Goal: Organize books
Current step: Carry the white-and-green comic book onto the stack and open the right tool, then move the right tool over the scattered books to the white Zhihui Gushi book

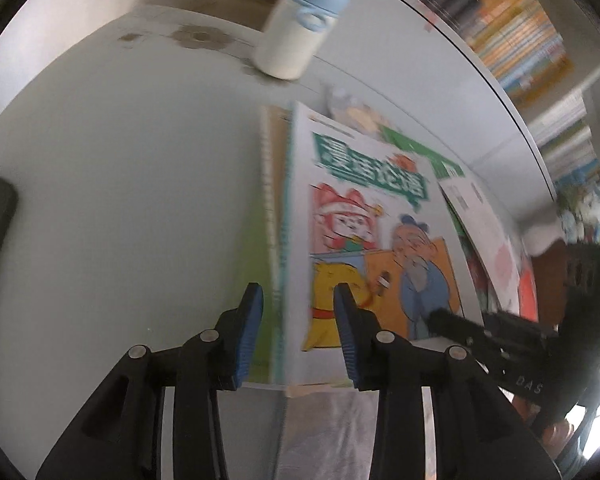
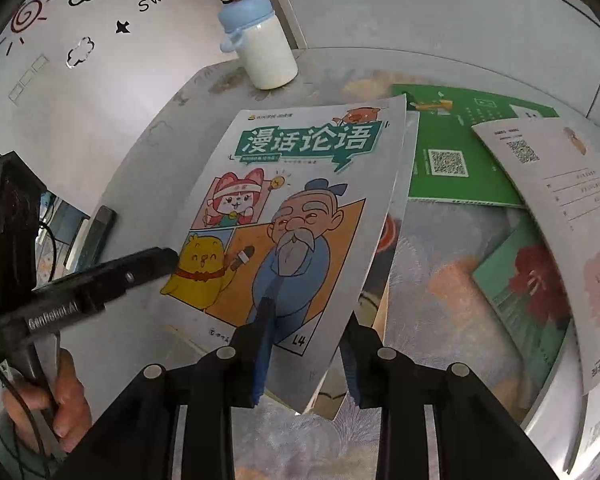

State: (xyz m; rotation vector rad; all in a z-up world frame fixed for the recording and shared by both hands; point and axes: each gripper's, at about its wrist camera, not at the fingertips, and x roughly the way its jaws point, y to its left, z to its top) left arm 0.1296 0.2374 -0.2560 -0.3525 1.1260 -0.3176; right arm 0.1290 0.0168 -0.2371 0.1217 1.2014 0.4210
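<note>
Right wrist view, comic book (image 2: pixel 300 208) between right gripper (image 2: pixel 306 356) jaws, narrowly parted, grip unclear

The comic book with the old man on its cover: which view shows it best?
The right wrist view. There the comic book faces the camera, sharp, title and cover drawings readable. The left wrist view shows the same comic book blurred and steeply slanted.

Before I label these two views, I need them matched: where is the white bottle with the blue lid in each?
Left wrist view: white bottle at top centre, standing on the table beyond the comic book.
Right wrist view: bottle upper centre, against the wall.
Shared landmark: the comic book.
</note>
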